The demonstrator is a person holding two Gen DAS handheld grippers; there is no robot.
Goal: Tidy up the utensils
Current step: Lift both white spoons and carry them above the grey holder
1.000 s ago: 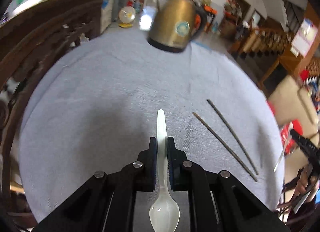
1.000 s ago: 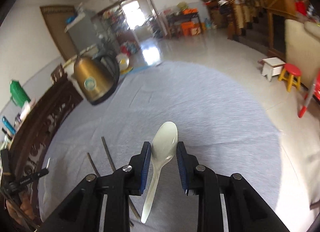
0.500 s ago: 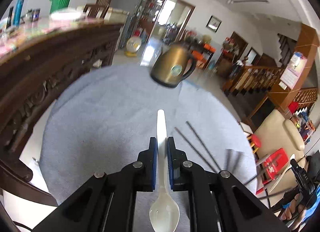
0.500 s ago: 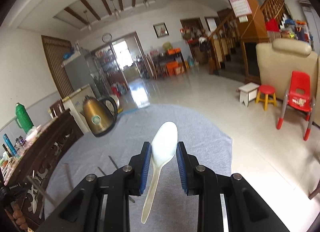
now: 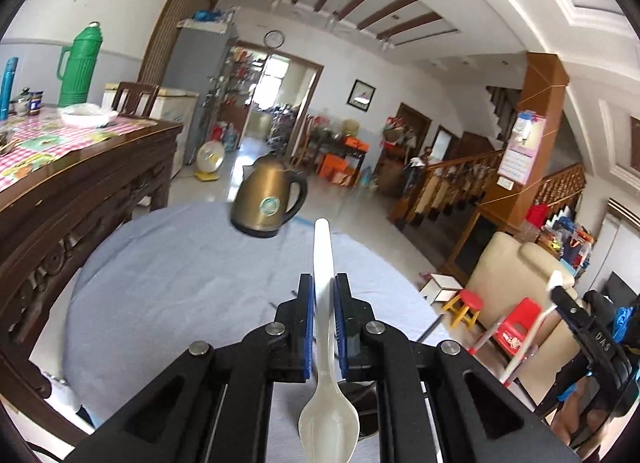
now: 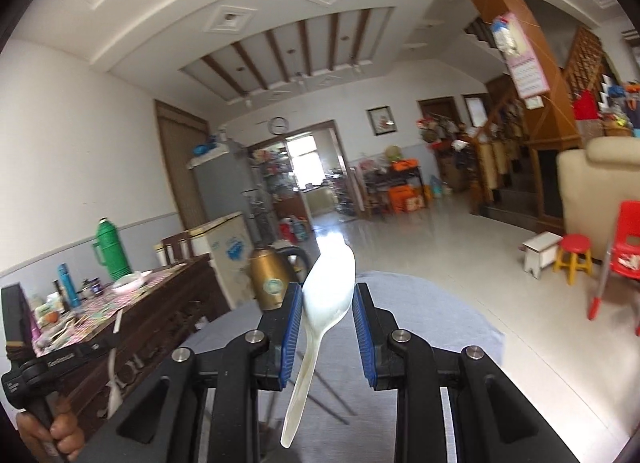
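Note:
My left gripper (image 5: 323,290) is shut on the handle of a white plastic spoon (image 5: 325,343), bowl end toward the camera, held well above the round table with the grey cloth (image 5: 180,283). My right gripper (image 6: 327,305) is shut on the bowl of a second white spoon (image 6: 320,327), whose handle hangs down toward the camera. Two dark chopsticks (image 6: 328,391) lie on the cloth below the right gripper. The right gripper also shows at the right edge of the left wrist view (image 5: 576,323), and the left gripper at the lower left of the right wrist view (image 6: 60,359).
A gold electric kettle (image 5: 266,203) stands at the table's far edge. A carved wooden sideboard (image 5: 80,183) with a green thermos (image 5: 78,63) stands to the left. A cream armchair (image 5: 516,283) and red stools (image 5: 468,305) stand to the right.
Both grippers have risen and tilted up from the table, each still holding its spoon. The chopsticks have dropped almost out of the left wrist view.

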